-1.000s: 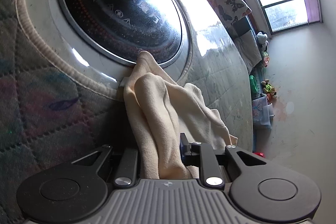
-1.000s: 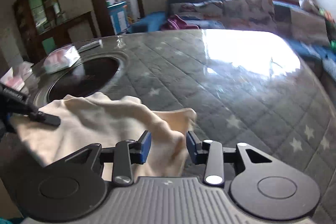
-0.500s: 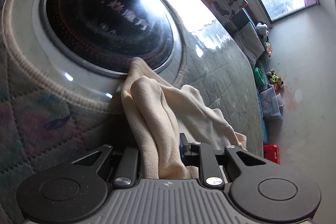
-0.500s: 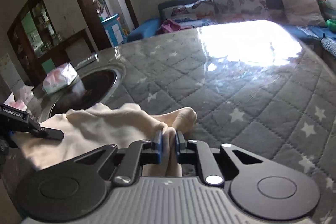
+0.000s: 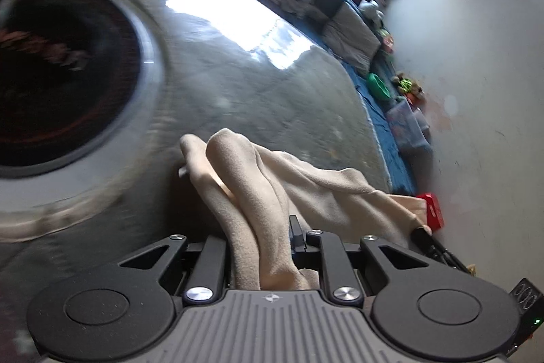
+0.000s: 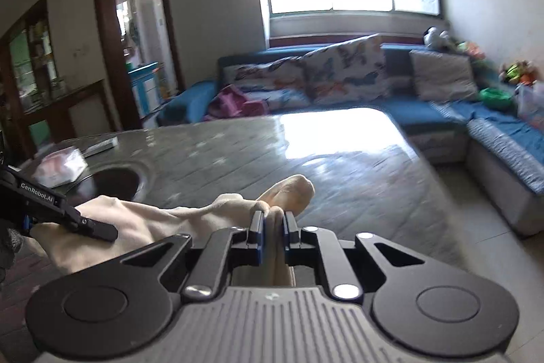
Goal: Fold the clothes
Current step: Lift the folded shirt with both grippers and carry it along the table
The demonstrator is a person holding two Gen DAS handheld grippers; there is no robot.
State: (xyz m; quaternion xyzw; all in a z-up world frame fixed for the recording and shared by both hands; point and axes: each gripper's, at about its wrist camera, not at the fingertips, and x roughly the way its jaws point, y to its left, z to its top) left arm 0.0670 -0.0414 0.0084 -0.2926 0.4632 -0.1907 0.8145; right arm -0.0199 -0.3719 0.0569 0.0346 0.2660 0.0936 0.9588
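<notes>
Cloth (image 6: 176,220), cream and soft, hangs bunched between the 2 grippers above the quilted table (image 6: 340,179), so its long axis runs from one grip to the other. The left gripper (image 5: 261,244) pinches a thick fold that rises straight out from its fingers, while the right gripper (image 6: 270,232) has its blue pads pressed onto a thinner bunch at the opposite end. Neither hand is nearer, since each already holds an end; any fold to come likely turns on the slack span between them, with the dark round inset (image 5: 64,73) to the left.
</notes>
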